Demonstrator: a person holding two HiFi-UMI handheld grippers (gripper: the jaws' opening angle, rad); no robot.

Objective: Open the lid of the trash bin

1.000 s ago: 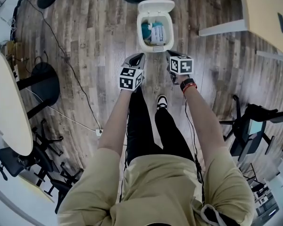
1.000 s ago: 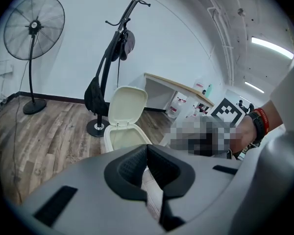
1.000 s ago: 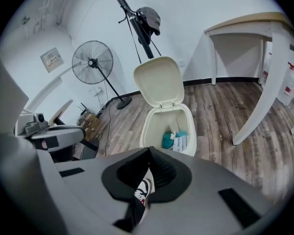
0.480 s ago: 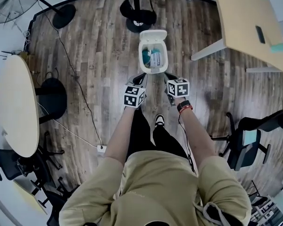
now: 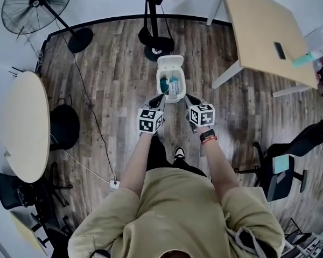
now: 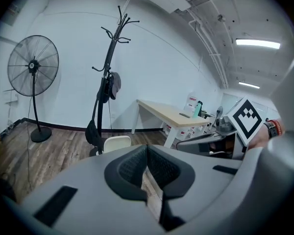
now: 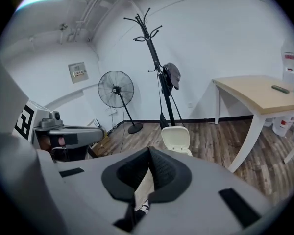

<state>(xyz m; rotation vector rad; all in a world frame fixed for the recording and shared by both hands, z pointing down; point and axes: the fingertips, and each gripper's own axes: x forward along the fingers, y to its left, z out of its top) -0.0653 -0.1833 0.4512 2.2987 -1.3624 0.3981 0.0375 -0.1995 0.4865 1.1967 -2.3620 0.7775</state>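
Observation:
The white trash bin stands on the wood floor with its lid tipped up at the far side. A teal bag and pale rubbish show inside. My left gripper and right gripper hover side by side just short of the bin's near rim, apart from it. Both are shut with nothing between the pads. In the left gripper view the raised lid shows just beyond my left gripper. The right gripper view shows the lid beyond my right gripper.
A coat rack base stands right behind the bin and a floor fan at the far left. A wooden desk is at the right, a round table at the left, and office chairs at the near right. A cable runs to a socket.
The head view has risen and pulled back, so the bin looks smaller and farther. Both grippers stay shut and have drawn back from the bin's rim. The lid stays up.

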